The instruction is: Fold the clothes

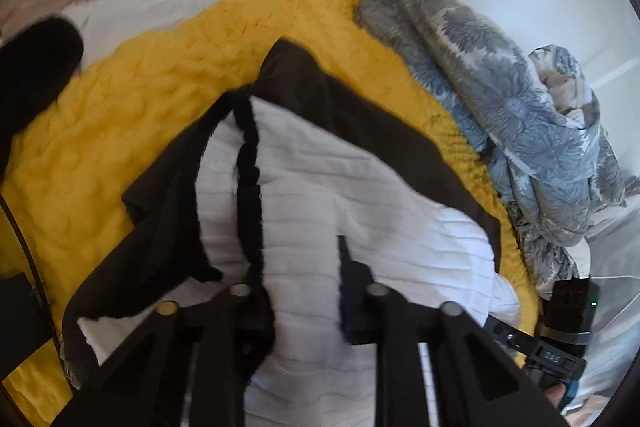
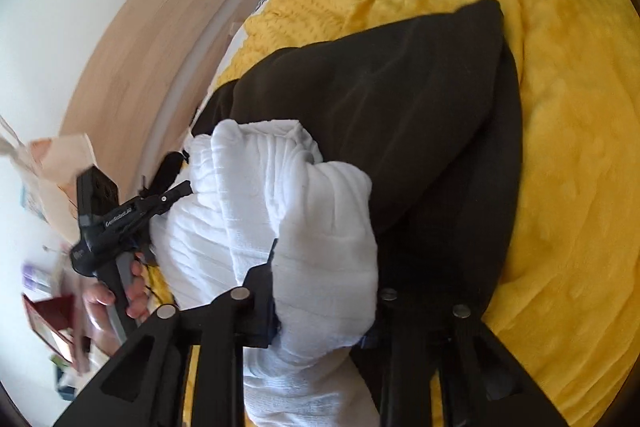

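1. My right claw (image 2: 320, 291) sits at the bottom middle of its picture. A fat wad of the white top (image 2: 272, 179) fills the gap between its two fingers, so I think it is gripping that wad
2. My left claw (image 1: 308, 291) is at the bottom middle of its own picture. The white top lies across the gap there, and a black strip (image 1: 248, 163) hides one finger. I cannot tell if this claw is pinching or just resting
3. The white top lies on a brown cloth (image 2: 400, 87), and both are on the yellow blanket (image 2: 560, 147) that fills the right side of the right picture. A blue flowery quilt (image 1: 500, 67) is heaped at the upper right of the left picture
4. The top looks bunched up, not flat. I cannot say if it is being spread out or rolled over for a fold
5. To do it well, I should hold only the white top and not catch the brown cloth under it
6. I should keep both claws level, so the edge between them stays straight and tight
7. I should move slowly, since the soft ribbed cloth can slip out or sag in the middle
8. I should keep the black strip out of the fingers so it does not tug
9. I should stay away from the quilt heap
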The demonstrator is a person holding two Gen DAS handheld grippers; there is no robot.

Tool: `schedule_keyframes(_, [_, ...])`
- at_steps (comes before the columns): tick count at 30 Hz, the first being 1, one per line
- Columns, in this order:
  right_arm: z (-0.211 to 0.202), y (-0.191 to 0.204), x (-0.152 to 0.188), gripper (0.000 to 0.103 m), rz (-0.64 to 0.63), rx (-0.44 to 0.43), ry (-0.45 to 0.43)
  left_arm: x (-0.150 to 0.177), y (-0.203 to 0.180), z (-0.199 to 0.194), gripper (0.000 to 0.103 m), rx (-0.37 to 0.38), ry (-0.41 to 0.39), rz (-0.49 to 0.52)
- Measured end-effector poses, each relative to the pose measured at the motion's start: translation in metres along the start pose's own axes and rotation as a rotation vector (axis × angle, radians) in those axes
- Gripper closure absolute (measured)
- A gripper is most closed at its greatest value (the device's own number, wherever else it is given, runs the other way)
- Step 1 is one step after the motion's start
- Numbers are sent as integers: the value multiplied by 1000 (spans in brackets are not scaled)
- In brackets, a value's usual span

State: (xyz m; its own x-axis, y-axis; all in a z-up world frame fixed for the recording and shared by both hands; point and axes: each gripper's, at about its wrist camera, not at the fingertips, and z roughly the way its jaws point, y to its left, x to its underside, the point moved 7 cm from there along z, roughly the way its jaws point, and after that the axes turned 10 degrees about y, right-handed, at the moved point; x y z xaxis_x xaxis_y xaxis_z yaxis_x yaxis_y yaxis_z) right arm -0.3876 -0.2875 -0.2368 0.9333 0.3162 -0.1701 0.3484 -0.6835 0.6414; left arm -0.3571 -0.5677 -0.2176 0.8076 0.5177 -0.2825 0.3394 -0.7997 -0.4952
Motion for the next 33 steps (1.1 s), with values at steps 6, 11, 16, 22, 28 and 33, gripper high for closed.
schedule_keyframes(6, [-43, 31, -10, 81, -97, -41, -163, -20, -45, -55, 86, 86, -202, 89])
schedule_keyframes(11, [-64, 50, -36, 82, -94, -85, -261, -49, -56, -63, 85, 52, -248, 64])
schedule_keyframes(16, [-38, 20, -51, 81, -14, 63, -241, -43, -27, -21, 72, -35, -124, -11])
schedule_keyframes(22, [-23, -32, -37, 28, 121, 178, -182, -17, 9, 6, 52, -25, -5, -107])
schedule_keyframes(28, [-81, -47, -8, 28, 147, 67, -260, 15, -3, -46, 48, 14, -107, -68])
schedule_keyframes(33, [-111, -5, 30, 28, 14, -119, -303, 48, -74, -71, 29, 133, -187, 94])
